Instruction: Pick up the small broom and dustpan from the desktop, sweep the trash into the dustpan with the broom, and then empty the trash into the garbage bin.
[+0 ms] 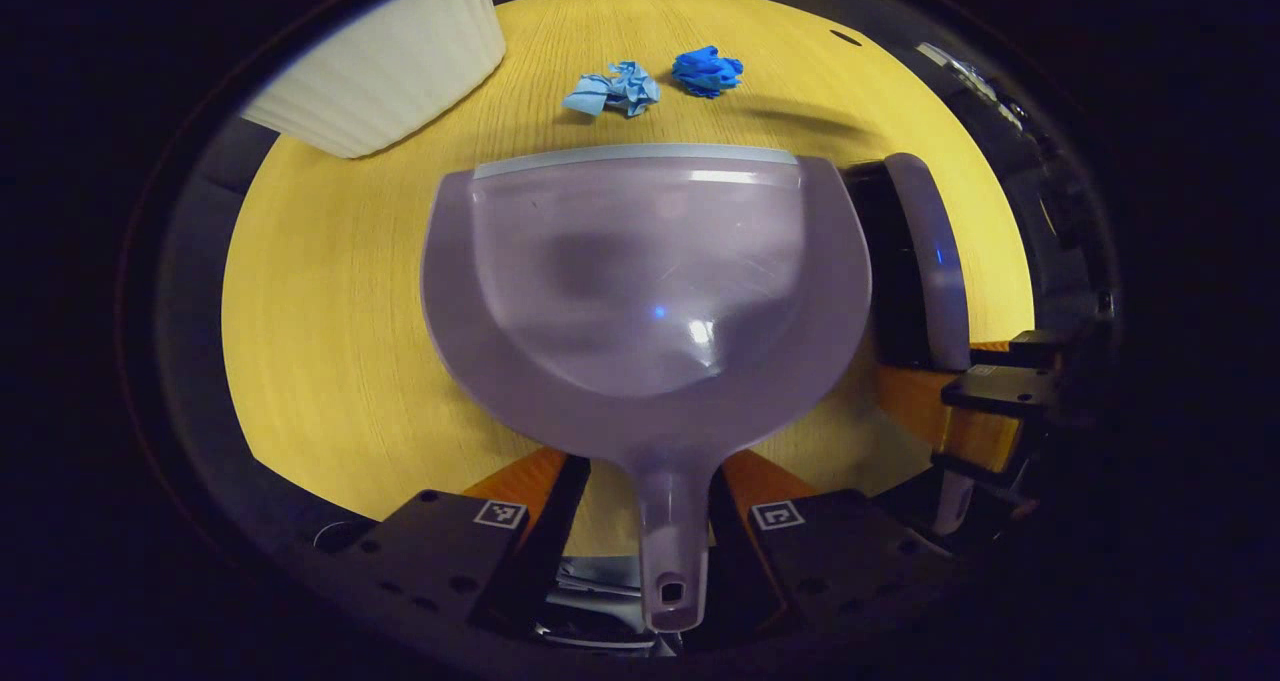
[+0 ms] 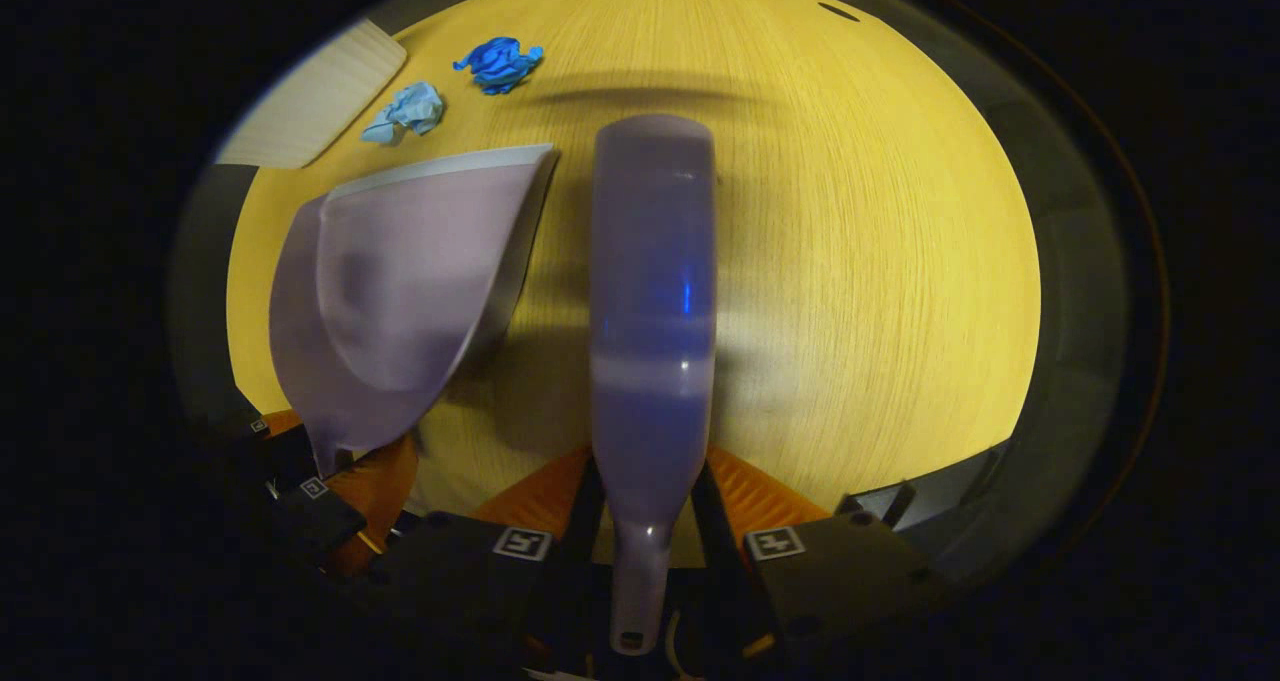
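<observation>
The left gripper [image 1: 640,506] clamps the handle of the translucent lilac dustpan [image 1: 645,281], whose pan extends forward over the yellow wooden desktop [image 1: 330,341]. The right gripper [image 2: 645,506] grips the handle of the small broom [image 2: 652,291], just right of the dustpan. Two crumpled blue paper scraps [image 1: 612,89] lie ahead of the dustpan's lip, with the white ribbed garbage bin [image 1: 385,61] to their left.

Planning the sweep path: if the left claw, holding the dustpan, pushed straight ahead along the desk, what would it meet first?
Probably the crumpled light-blue paper wad, just beyond the translucent purple plastic dustpan lip; the darker blue wad lies slightly right. Depth is uncertain.
</observation>
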The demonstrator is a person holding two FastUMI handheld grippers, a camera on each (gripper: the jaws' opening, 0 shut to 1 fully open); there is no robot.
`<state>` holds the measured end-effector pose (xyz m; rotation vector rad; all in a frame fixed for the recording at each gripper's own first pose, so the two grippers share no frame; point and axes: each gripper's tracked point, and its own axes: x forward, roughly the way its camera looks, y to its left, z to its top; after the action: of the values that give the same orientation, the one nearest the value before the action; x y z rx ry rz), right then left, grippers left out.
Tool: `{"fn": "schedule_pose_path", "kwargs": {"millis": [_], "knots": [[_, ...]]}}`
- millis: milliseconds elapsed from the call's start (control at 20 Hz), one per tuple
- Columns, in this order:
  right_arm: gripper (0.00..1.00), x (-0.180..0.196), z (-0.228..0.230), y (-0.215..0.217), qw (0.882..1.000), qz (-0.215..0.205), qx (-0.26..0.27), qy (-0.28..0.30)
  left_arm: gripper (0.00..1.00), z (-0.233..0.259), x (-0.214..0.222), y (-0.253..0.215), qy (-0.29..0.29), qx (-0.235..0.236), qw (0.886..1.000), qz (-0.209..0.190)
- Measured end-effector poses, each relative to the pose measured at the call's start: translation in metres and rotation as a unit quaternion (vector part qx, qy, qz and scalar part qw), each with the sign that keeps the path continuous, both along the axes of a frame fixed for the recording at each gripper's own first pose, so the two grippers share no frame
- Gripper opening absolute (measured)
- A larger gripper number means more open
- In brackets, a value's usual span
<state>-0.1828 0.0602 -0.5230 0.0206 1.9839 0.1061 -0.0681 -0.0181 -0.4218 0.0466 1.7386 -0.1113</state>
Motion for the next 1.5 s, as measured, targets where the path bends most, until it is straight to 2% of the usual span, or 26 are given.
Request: {"fn": "schedule_pose_path", "kwargs": {"millis": [50,100,150,200,250,300,350,500,600,650,700,750,800,1000,1250,1350,1500], "knots": [[0.43,0.001,-0.003,-0.001,1.0,0.005,0.0,0.002,0.55,-0.002,0.0,-0.003,0.003,-0.006,1.0,0.004],[0.36,0.002,-0.003,0.001,1.0,0.003,0.008,-0.001,0.51,-0.003,0.002,-0.004,0.004,0.001,1.0,0.004],[0.32,0.003,-0.003,0.002,1.0,0.004,0.013,0.0,0.36,-0.004,0.001,-0.002,0.005,0.005,1.0,0.001],[0.38,0.003,-0.003,0.002,1.0,0.004,0.015,0.003,0.34,-0.004,0.002,-0.003,0.01,0.009,1.0,-0.006],[0.32,0.002,-0.002,0.002,1.0,0.004,0.016,0.007,0.31,-0.002,0.001,-0.001,0.013,0.014,1.0,-0.012],[0.38,0.004,-0.003,0.0,1.0,0.0,0.011,0.005,0.29,-0.002,0.003,0.0,0.014,0.017,1.0,-0.01],[0.33,0.005,-0.003,-0.001,1.0,-0.003,0.008,0.003,0.3,-0.004,0.003,-0.001,0.017,0.016,1.0,-0.009],[0.24,0.002,0.003,0.003,0.999,-0.008,0.031,0.027,0.28,-0.001,0.003,0.002,0.017,0.014,1.0,-0.021],[0.2,0.01,0.006,0.001,0.999,-0.005,0.041,0.017,0.28,-0.001,0.004,0.009,0.012,0.015,0.999,-0.033],[0.14,0.015,0.007,-0.003,0.999,0.005,0.044,0.006,0.27,0.001,0.003,0.012,0.009,0.015,0.999,-0.042],[0.13,0.021,0.008,-0.007,0.999,0.014,0.048,0.0,0.27,0.004,0.006,0.017,0.002,0.017,0.999,-0.05],[0.2,0.028,0.01,-0.011,0.999,0.015,0.05,-0.004,0.27,0.006,0.007,0.02,-0.003,0.018,0.998,-0.06],[0.2,0.037,0.011,-0.013,0.998,0.021,0.054,-0.009,0.27,0.008,0.01,0.024,-0.012,0.019,0.997,-0.07],[0.19,0.099,0.003,-0.026,0.994,0.077,0.052,-0.056,0.27,0.012,0.009,0.033,-0.02,0.008,0.996,-0.088],[0.19,0.188,-0.022,-0.029,0.98,0.17,0.04,-0.091,0.27,0.015,0.008,0.047,-0.022,0.015,0.993,-0.117],[0.19,0.219,-0.036,-0.026,0.969,0.223,0.03,-0.103,0.27,0.015,0.008,0.051,-0.019,0.016,0.992,-0.127],[0.19,0.237,-0.059,-0.011,0.943,0.315,0.032,-0.101,0.26,0.012,0.011,0.056,-0.015,0.019,0.989,-0.148]]}}
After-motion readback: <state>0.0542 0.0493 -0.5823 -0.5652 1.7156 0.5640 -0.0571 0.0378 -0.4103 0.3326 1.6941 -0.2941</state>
